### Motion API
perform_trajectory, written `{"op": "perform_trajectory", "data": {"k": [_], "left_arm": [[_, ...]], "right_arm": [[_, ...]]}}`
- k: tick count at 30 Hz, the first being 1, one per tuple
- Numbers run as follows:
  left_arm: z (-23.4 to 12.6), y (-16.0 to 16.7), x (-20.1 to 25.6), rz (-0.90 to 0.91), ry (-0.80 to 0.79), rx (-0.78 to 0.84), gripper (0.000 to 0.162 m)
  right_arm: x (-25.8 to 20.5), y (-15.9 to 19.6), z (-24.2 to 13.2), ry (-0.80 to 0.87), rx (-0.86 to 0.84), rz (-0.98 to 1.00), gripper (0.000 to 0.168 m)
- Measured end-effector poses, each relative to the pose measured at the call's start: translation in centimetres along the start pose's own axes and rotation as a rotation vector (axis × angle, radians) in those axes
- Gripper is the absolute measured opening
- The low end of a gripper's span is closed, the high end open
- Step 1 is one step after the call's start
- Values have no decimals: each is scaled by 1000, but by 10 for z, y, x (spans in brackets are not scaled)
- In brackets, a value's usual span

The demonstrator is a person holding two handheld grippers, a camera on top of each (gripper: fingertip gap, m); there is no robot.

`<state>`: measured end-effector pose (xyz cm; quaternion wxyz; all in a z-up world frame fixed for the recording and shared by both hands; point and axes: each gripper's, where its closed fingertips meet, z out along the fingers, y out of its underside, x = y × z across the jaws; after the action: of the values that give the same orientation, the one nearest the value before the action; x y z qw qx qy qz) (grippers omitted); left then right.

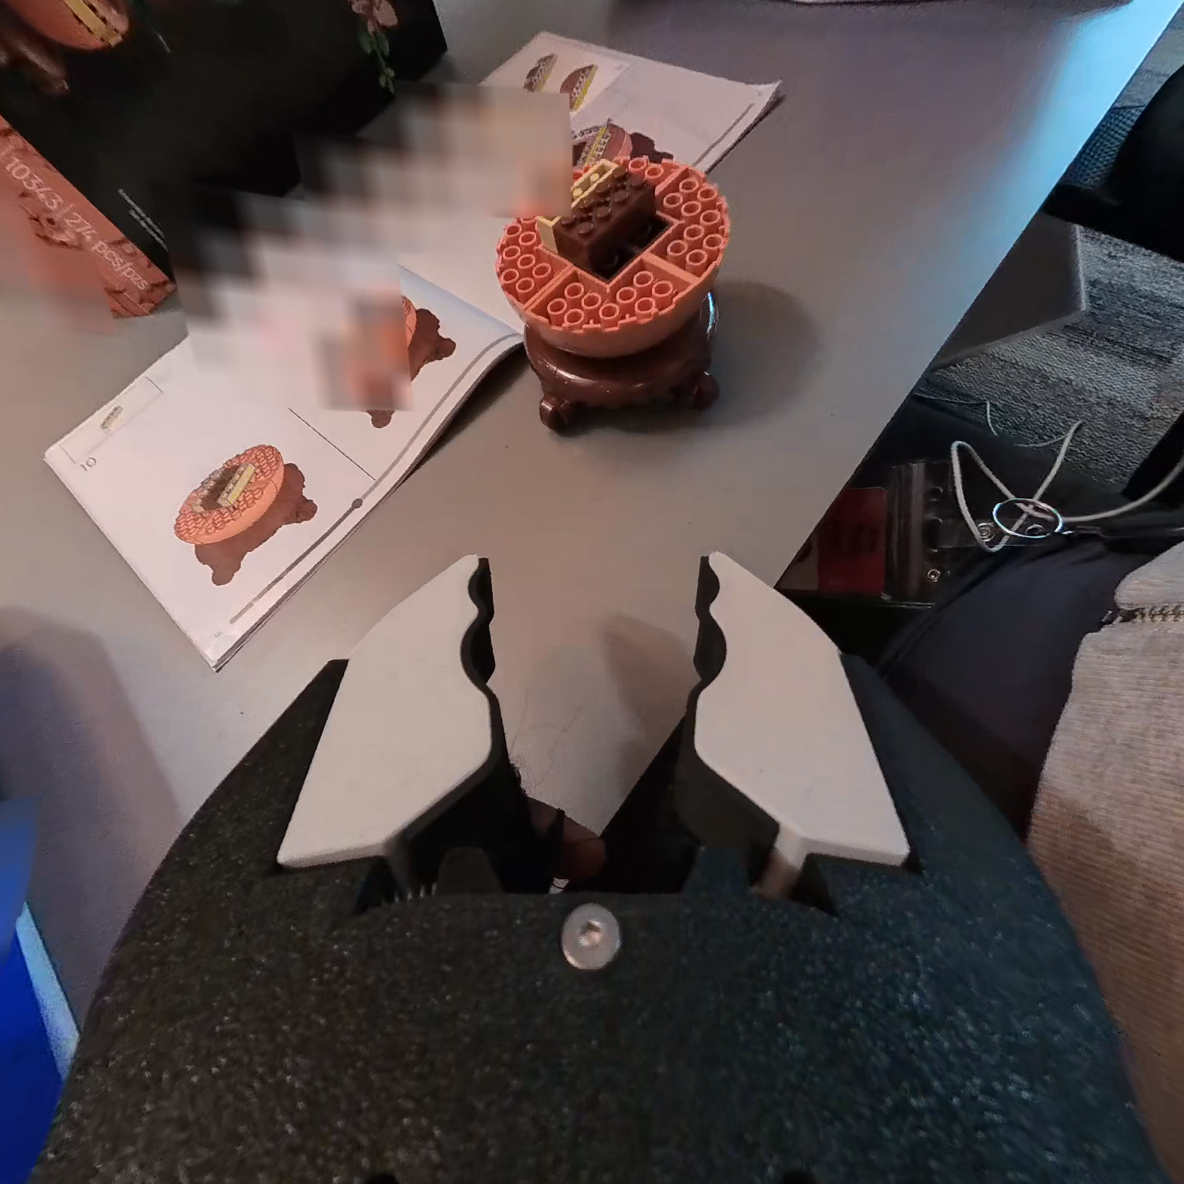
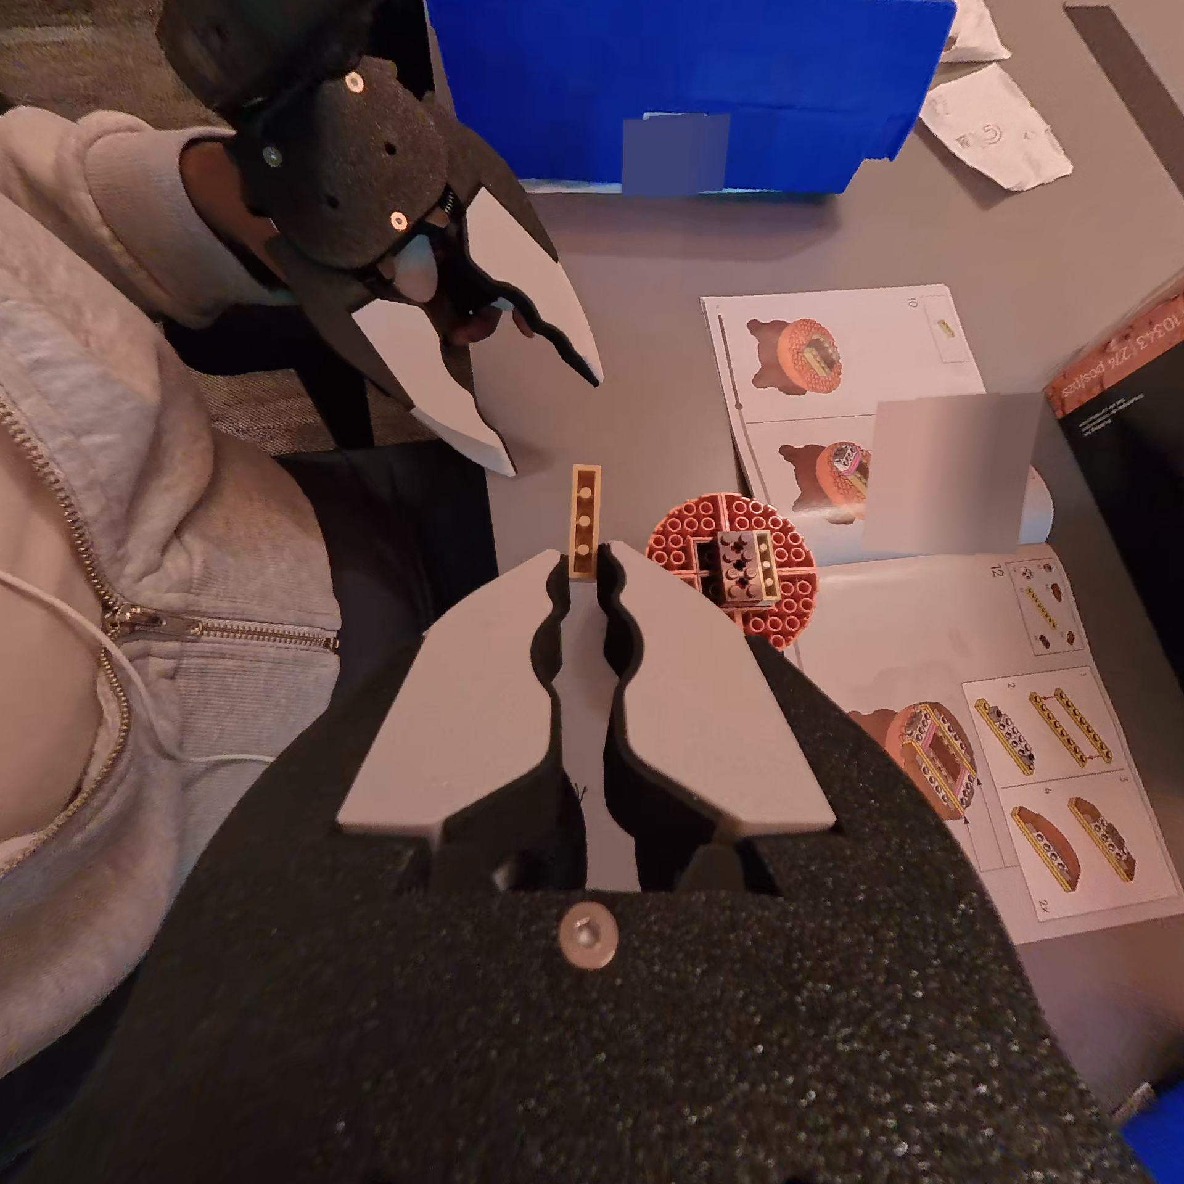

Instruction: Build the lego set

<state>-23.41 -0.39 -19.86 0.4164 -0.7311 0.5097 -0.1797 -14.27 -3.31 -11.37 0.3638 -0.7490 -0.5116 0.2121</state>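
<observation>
Left gripper (image 1: 592,570) hung spread and empty, well short of the round salmon base (image 2: 730,570). Right gripper (image 2: 583,564) pinched one end of the tan plate (image 2: 584,516), long axis running straight out from its fingertips; base lay just right of it, so right was nearer.

My right hand-held gripper (image 2: 583,567) covers the near end of the tan plate (image 2: 585,522) it pinches, so I can't see how far the plate runs in. It also hides the near edge of the round salmon model (image 2: 730,532). In my left view, the set's box (image 1: 77,192) is cut off by the top and left edges. Mosaic patches blot parts of the instruction booklet (image 1: 256,512) in both views. The blue box (image 2: 692,77) runs off the top edge.
</observation>
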Motion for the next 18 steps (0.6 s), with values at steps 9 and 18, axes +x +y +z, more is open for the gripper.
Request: {"op": "perform_trajectory", "data": {"k": [9, 18], "left_arm": [[1, -4, 1, 15, -27, 52, 60], [-8, -3, 54, 6, 41, 279, 62]], "right_arm": [[4, 4, -1, 5, 9, 25, 8], [4, 5, -2, 3, -9, 34, 8]]}}
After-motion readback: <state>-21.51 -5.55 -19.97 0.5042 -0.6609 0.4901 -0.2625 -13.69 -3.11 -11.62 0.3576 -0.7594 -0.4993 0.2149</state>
